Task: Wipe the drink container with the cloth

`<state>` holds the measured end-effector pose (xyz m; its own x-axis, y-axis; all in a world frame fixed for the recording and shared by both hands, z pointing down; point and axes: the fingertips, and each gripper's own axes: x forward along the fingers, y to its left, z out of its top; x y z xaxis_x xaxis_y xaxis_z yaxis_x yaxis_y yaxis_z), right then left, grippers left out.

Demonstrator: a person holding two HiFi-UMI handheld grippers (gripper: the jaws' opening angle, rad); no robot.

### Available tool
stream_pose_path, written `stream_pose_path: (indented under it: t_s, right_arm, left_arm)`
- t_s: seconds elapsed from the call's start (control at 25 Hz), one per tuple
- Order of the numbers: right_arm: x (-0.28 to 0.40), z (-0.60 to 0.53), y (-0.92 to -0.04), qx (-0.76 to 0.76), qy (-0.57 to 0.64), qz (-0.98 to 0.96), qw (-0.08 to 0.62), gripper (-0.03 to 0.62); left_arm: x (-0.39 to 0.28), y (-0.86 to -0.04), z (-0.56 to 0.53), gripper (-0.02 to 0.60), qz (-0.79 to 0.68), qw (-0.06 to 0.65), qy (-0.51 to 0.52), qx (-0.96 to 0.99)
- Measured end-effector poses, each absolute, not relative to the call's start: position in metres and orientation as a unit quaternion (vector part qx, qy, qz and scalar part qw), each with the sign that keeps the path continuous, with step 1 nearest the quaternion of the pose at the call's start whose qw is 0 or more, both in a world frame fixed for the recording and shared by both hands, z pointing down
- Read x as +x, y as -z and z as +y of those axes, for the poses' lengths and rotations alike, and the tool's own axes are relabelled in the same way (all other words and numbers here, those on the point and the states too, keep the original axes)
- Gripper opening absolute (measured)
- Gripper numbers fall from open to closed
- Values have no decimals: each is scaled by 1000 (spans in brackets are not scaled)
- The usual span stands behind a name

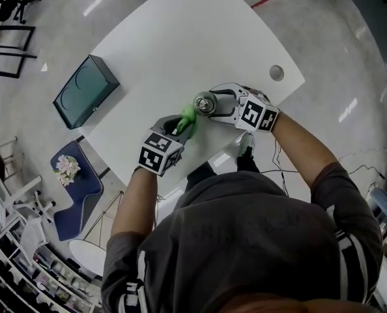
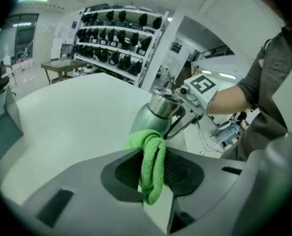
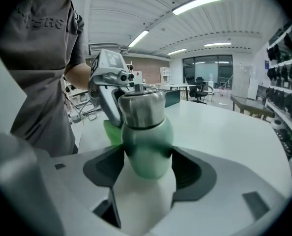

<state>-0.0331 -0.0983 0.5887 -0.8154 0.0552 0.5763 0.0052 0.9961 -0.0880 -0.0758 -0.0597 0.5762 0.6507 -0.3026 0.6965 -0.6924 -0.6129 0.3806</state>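
A pale green drink bottle [image 3: 147,141] with a steel top stands on the white table [image 1: 180,51], near its front edge. My right gripper [image 3: 147,166] is shut on the bottle's body. The bottle's steel top [image 1: 205,102] shows from above in the head view, and the bottle [image 2: 153,113] appears in the left gripper view too. A bright green cloth [image 2: 150,163] is pinched in my left gripper [image 2: 153,173], which is shut on it. The cloth [image 1: 187,120] touches the bottle's left side. The left gripper [image 1: 171,139] sits just left of the right gripper [image 1: 229,106].
A dark green box [image 1: 86,91] lies at the table's left edge. A round cable hole [image 1: 276,73] is in the table's right corner. Shelving with dark items [image 2: 116,43] stands beyond the table. A blue chair with flowers [image 1: 73,175] is on the floor at left.
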Motion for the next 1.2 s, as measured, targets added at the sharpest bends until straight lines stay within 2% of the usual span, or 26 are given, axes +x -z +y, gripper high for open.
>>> stream_pose_path:
  t_s: [0.2, 0.48, 0.68, 0.88, 1.04, 1.2]
  right_arm:
    - [-32, -99, -590, -14, -39, -950, 310, 295]
    - [-33, -99, -593, -12, -47, -947, 318, 295]
    - [-35, -98, -593, -12, -49, -947, 318, 293]
    - [-33, -99, -594, -12, -41, -946, 321, 293]
    - [-34, -99, -594, -16, -26, -945, 327, 291]
    - [-34, -101, -594, -12, -30, -944, 330, 288]
  left_arm:
    - [-47, -586, -43, 84, -290, 333, -315, 840]
    - [-44, -611, -45, 85, -268, 320, -354, 837]
    - [-46, -550, -45, 84, -265, 322, -303, 857]
    - [-32, -476, -65, 84, -261, 265, -243, 896]
    - [-24, -473, -98, 84, -282, 205, -261, 900]
    - [-35, -478, -127, 86, -312, 191, -266, 892]
